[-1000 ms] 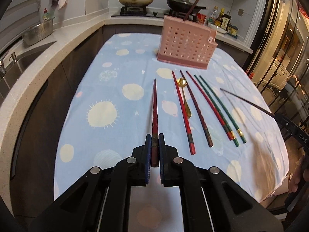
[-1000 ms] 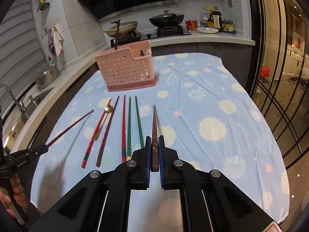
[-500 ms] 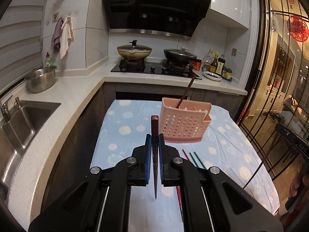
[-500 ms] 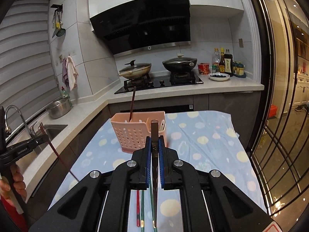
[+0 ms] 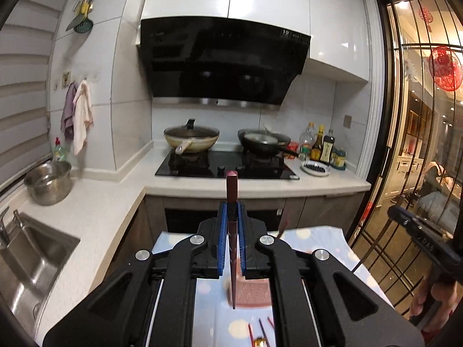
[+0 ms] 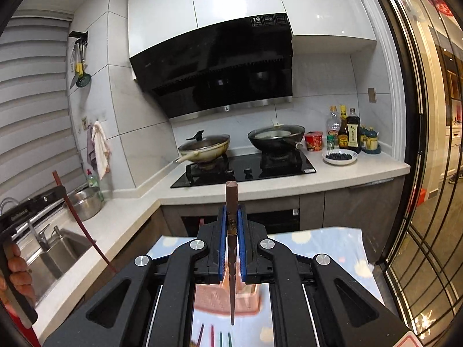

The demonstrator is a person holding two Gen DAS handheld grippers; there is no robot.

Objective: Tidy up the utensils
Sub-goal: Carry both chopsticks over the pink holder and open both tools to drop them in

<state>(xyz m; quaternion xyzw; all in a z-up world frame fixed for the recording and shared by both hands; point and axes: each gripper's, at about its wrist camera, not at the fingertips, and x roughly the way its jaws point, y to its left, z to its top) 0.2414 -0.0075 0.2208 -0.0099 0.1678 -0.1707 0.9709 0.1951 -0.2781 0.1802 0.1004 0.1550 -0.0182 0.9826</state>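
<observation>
While each gripper [image 5: 231, 243] [image 6: 231, 243] pinches one chopstick [image 5: 232, 219] [image 6: 231, 231], the pink basket [image 6: 249, 297] stays mostly hidden.

We see a dark red chopstick [image 5: 232, 228] standing almost upright between the left jaws, blunt square end above them, tapered tip hanging below. A brown chopstick [image 6: 231, 231] with a patterned band stands the same way between the right jaws. Below each pair of jaws sits the pink perforated basket [image 6: 228, 300], blurred. Nearer than it, more chopsticks [image 6: 215, 337], red and green, lie on the cloth, with a gold spoon [image 5: 260, 341] beside them.
</observation>
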